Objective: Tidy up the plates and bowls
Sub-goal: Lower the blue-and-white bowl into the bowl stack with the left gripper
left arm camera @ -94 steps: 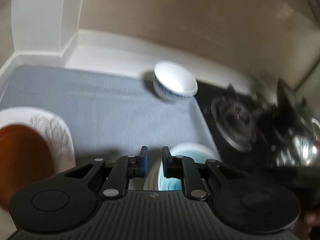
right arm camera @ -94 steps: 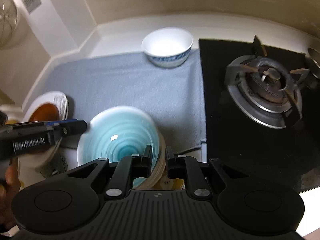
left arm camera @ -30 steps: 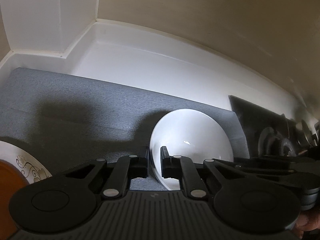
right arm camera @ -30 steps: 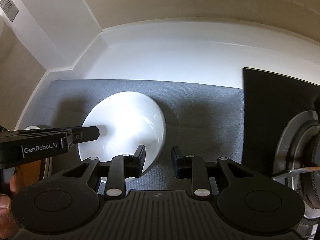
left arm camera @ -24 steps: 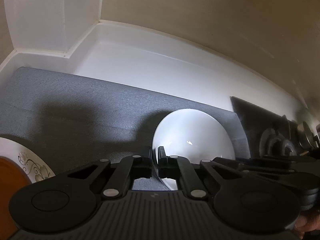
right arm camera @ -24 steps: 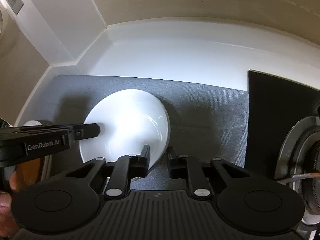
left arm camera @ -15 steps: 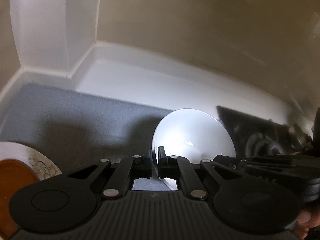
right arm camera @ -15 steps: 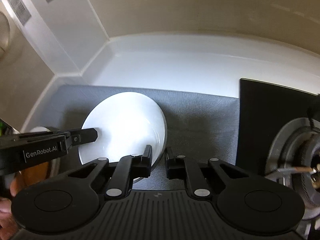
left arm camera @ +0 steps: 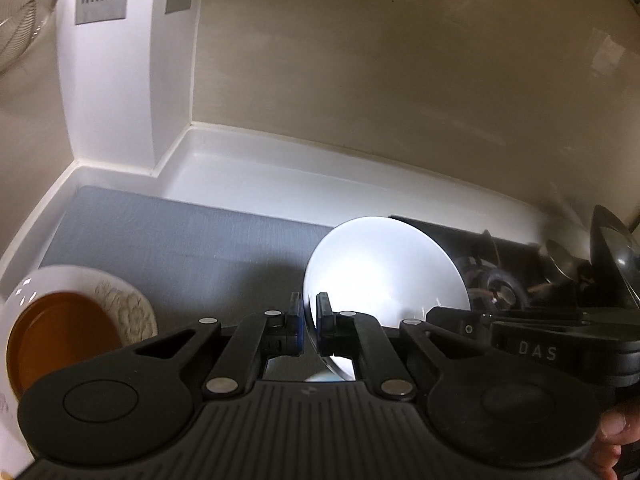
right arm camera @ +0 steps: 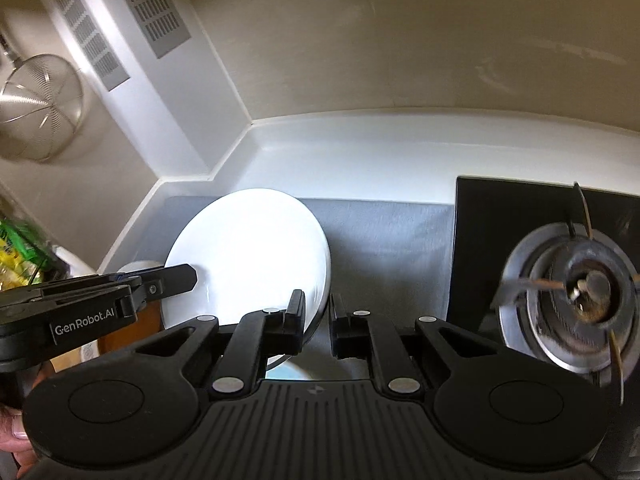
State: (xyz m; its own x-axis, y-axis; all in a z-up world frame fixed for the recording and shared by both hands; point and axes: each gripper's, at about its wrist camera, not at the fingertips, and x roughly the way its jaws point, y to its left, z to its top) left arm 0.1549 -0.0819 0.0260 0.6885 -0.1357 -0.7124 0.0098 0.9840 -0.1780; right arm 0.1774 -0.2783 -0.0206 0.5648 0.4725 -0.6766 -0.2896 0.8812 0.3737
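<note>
A white bowl hangs tilted above the grey mat, held from both sides. My left gripper is shut on its left rim. My right gripper is shut on its right rim, and in the left wrist view it shows as a black arm reaching in from the right. A light blue bowl peeks out below the white one, mostly hidden. An orange plate lies on a white patterned plate at the left.
A gas burner on a black hob sits to the right of the mat. Behind the mat rise a white counter ledge and a beige wall. A wire strainer hangs at the upper left. A hand holds the right gripper.
Both grippers closed on the white bowl's rim, the right one last. They have lifted it off the mat and drawn it back; more wall shows now.
</note>
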